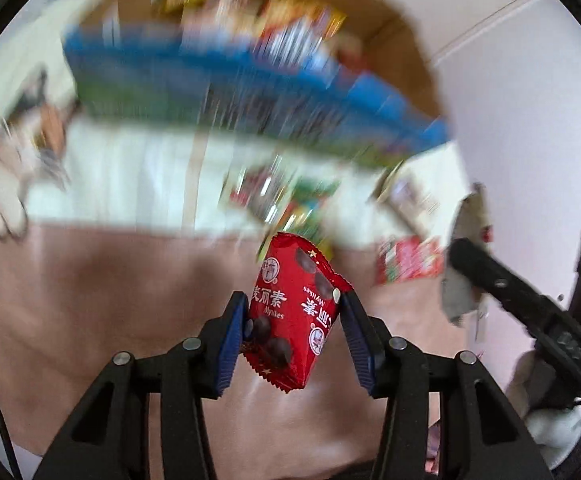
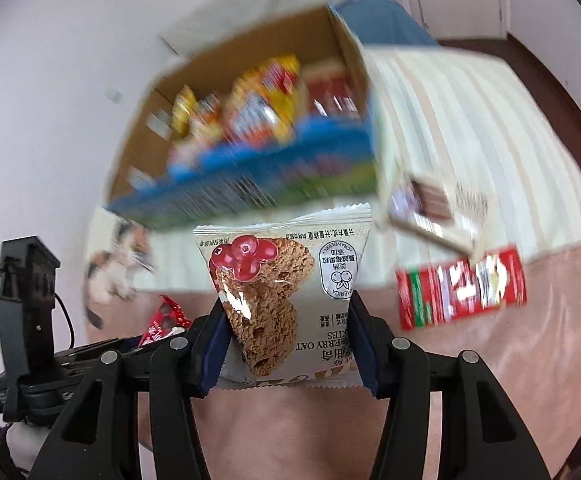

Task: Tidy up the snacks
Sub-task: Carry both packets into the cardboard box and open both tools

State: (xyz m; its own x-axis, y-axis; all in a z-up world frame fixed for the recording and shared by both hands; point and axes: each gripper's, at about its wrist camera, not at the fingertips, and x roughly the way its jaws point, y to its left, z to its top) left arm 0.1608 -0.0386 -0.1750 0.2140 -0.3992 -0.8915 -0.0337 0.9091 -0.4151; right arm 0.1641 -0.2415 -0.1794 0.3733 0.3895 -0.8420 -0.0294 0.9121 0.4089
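Left claw (image 1: 292,322) clamped on red chocolate packet (image 1: 290,316); right claw (image 2: 286,340) clamped on cranberry oat cookie packet (image 2: 290,280); both held above pink surface (image 2: 490,380), before blurred snack-filled cardboard box (image 2: 242,60)

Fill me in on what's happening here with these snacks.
A person is sorting snacks with a handheld gripper in each hand. The left gripper has its jaws shut on a red chocolate packet, and the right gripper is clamped on a white cranberry oat cookie packet. Both packets are held in the air in front of an open cardboard box that already holds snacks. Another red pack lies on the pink surface.
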